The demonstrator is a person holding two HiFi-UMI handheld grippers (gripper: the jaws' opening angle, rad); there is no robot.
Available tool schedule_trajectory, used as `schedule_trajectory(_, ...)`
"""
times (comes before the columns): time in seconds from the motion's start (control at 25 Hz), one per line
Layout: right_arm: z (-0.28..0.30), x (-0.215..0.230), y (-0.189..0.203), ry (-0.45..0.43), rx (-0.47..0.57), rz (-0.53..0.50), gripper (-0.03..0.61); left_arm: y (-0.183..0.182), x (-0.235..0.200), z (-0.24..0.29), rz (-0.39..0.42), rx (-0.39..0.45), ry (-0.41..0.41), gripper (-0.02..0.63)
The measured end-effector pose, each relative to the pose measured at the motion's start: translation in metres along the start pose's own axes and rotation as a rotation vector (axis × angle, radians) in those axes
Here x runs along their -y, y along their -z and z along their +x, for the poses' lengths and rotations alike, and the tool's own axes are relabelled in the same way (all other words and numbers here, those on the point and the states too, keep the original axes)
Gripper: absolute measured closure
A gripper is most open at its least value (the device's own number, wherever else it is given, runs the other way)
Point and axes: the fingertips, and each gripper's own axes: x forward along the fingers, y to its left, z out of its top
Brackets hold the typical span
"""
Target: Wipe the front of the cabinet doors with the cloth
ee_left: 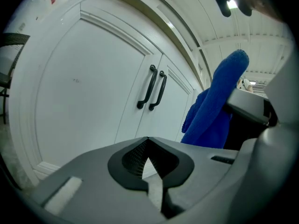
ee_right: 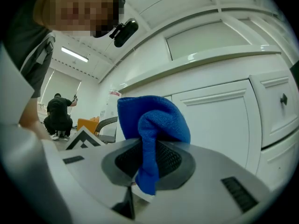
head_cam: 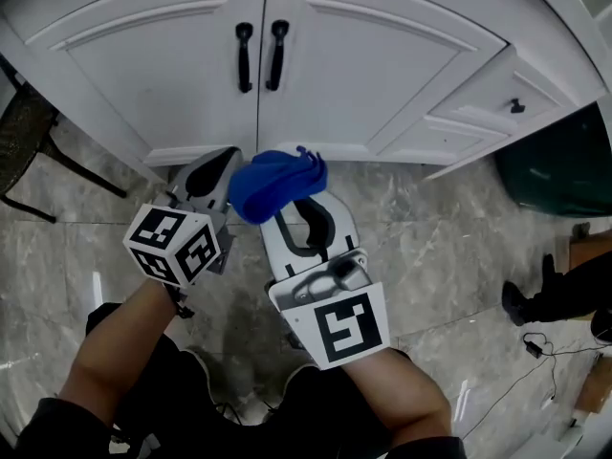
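Note:
Two white cabinet doors [head_cam: 182, 65] with black handles [head_cam: 260, 54] face me above a marble floor. My right gripper [head_cam: 287, 194] is shut on a bunched blue cloth [head_cam: 273, 182], held just in front of the doors' lower edge. In the right gripper view the cloth [ee_right: 152, 129] sticks up from between the closed jaws. My left gripper [head_cam: 215, 175] sits beside it on the left, shut with nothing in it. The left gripper view shows the doors [ee_left: 88, 87], their handles [ee_left: 154, 88] and the cloth [ee_left: 217, 104] at the right.
A drawer front with a small black knob [head_cam: 516, 105] lies right of the doors. A dark chair [head_cam: 29, 142] stands at the left, a dark green bin [head_cam: 564, 165] at the right. Another person's shoes [head_cam: 531, 299] and a cable [head_cam: 545, 347] are on the floor right.

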Motion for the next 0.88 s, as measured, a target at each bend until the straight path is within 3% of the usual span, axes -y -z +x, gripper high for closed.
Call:
schedule_trajectory(0.32,-0.003,0.000,-0.007,-0.008,0.017,-0.027,0.528,0.004,0.005,0.004,0.011,-0.011,0.007,0.615)
schedule_trajectory(0.88,-0.009,0.011,0.002,0.006,-0.004,0.021,0.528,0.008,0.014,0.008,0.019,-0.017,0.015,0.615)
